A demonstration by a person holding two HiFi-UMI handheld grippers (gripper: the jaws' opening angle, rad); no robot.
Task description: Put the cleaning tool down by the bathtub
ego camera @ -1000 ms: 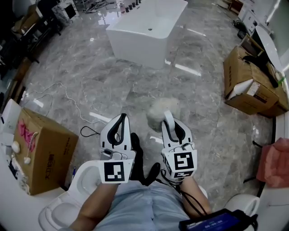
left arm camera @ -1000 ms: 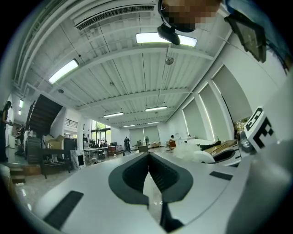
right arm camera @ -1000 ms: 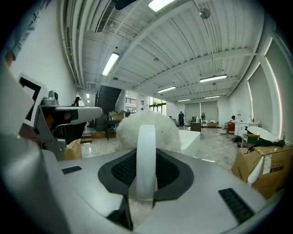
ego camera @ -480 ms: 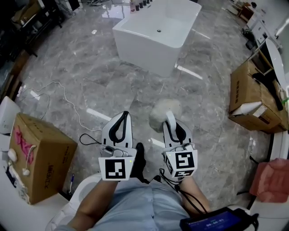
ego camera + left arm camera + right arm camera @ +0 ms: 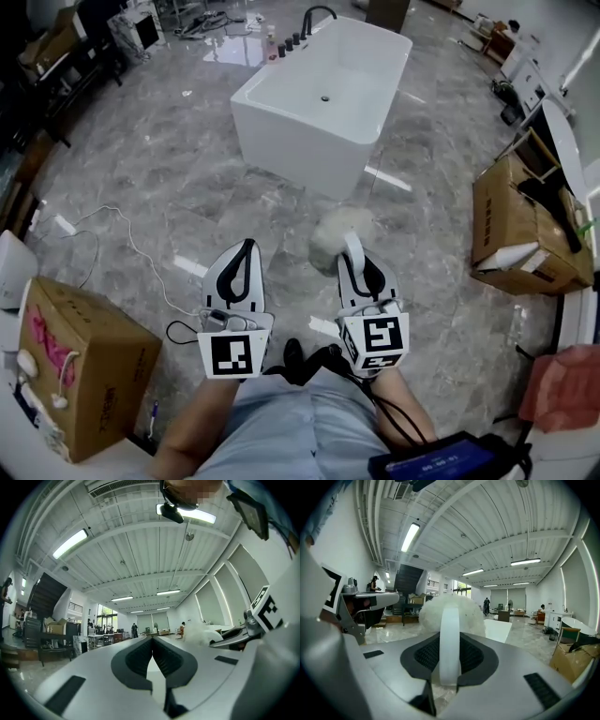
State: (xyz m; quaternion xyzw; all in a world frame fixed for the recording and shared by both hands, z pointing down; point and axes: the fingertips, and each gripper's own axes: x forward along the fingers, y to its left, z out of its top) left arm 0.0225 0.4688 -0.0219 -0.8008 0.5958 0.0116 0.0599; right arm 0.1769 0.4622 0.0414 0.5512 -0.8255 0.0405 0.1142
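Observation:
The cleaning tool is a fluffy white duster head (image 5: 339, 233) on a flat white handle (image 5: 450, 639). My right gripper (image 5: 352, 249) is shut on that handle, and the fluffy head (image 5: 451, 612) sticks out past the fingertips, held in the air above the marble floor. My left gripper (image 5: 242, 253) hangs beside it on the left, jaws shut with nothing between them (image 5: 152, 641). The white freestanding bathtub (image 5: 323, 103) stands ahead on the floor, well beyond both grippers. In the right gripper view the bathtub (image 5: 502, 629) shows just right of the duster.
Cardboard boxes stand at the left (image 5: 80, 375) and at the right (image 5: 520, 225). A thin cable (image 5: 122, 234) loops over the floor on the left. Small bottles (image 5: 286, 42) line the tub's far end. A pink cloth (image 5: 562, 389) lies at the right edge.
The view has advanced toward the bathtub, which now shows whole with its tap. The left box has slid back toward me. Both grippers keep their pose, with the duster still held.

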